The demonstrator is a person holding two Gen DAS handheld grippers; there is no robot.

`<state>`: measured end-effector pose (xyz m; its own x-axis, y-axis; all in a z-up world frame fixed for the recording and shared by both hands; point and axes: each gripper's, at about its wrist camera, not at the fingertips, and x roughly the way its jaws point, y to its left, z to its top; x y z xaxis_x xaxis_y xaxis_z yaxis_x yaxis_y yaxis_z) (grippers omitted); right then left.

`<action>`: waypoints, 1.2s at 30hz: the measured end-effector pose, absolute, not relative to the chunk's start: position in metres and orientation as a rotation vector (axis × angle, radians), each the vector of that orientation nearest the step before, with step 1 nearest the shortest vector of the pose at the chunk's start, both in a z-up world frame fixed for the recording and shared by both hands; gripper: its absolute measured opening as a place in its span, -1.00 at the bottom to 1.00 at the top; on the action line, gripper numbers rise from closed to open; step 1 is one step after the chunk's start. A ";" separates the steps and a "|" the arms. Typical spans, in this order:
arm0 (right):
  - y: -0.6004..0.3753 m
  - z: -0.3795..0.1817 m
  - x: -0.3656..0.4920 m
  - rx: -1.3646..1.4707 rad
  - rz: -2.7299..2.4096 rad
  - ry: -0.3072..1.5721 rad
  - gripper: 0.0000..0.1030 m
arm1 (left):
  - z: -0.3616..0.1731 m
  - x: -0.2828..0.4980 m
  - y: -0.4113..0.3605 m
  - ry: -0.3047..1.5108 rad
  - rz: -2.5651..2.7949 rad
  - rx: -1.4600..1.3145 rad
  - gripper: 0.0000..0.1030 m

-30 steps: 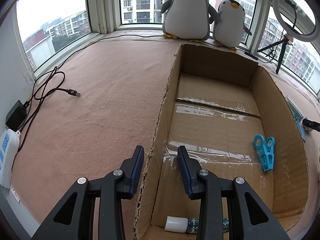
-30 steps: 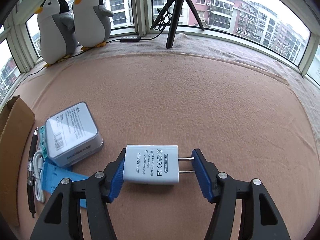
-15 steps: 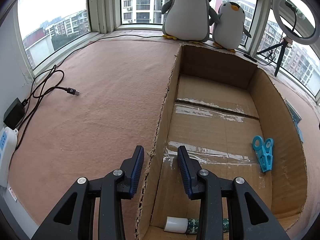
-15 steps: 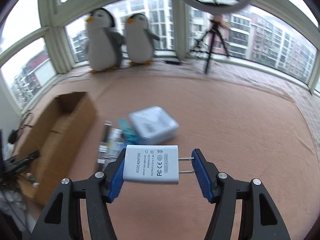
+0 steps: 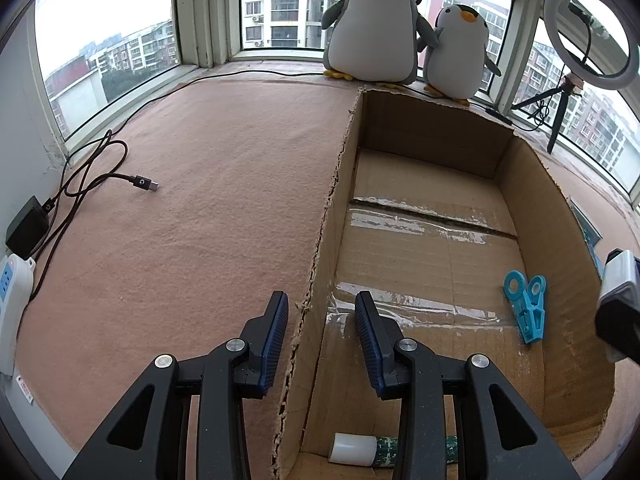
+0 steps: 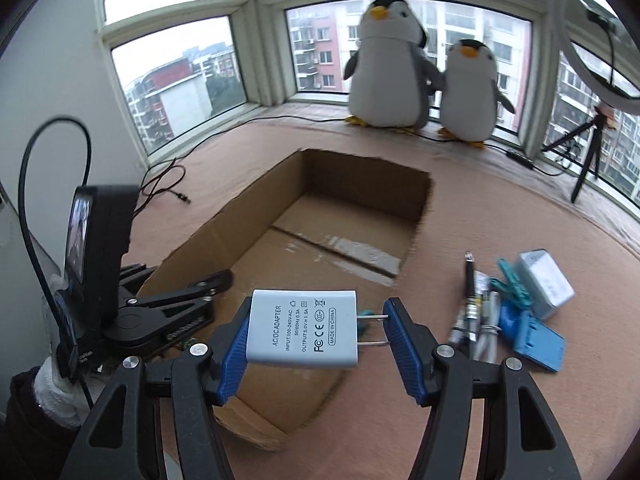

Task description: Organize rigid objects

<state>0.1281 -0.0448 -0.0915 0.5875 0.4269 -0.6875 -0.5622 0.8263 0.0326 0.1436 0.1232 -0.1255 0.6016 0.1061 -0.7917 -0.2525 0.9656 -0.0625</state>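
Note:
An open cardboard box (image 5: pixel 532 184) (image 6: pixel 360 168) lies on the tan carpet. Inside it are a blue clip (image 5: pixel 527 306) and a white-capped tube (image 5: pixel 354 449) at the near end. My left gripper (image 5: pixel 321 322) straddles the box's left wall, jaws slightly apart and not touching it. My right gripper (image 6: pixel 316 336) is shut on a white AC/DC adapter (image 6: pixel 302 332), held above the box's near right corner. Its prongs press the right pad. The left gripper also shows in the right wrist view (image 6: pixel 188 296).
Right of the box lie a pen (image 6: pixel 469 280), blue clips (image 6: pixel 514 286), a white cable (image 6: pixel 486 320), a blue flat piece (image 6: pixel 536 340) and a grey tin (image 6: pixel 544 282). Two plush penguins (image 5: pixel 374 24), a ring light tripod (image 5: pixel 560 116), a black cable (image 5: pixel 100 168) and a power strip (image 5: pixel 12 300) surround.
My right gripper has carried the adapter left, from above the pile of loose items to above the box. The left gripper has stayed on the box wall.

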 end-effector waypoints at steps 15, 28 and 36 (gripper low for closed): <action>-0.026 -0.105 0.131 -0.237 0.597 0.774 0.16 | -0.125 0.143 0.123 0.901 0.210 -0.182 -0.26; -0.053 -0.091 0.125 -0.130 0.627 0.763 0.25 | -0.126 0.144 0.122 0.901 0.214 -0.173 -0.26; -0.119 -0.087 0.132 -0.014 0.598 0.814 0.30 | -0.126 0.144 0.122 0.901 0.214 -0.169 -0.26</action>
<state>0.1320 -0.1187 -0.0871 0.5321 0.4960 -0.6862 -0.5064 0.8359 0.2115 0.1443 0.1216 -0.1257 0.6018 0.1133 -0.7905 -0.2549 0.9654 -0.0557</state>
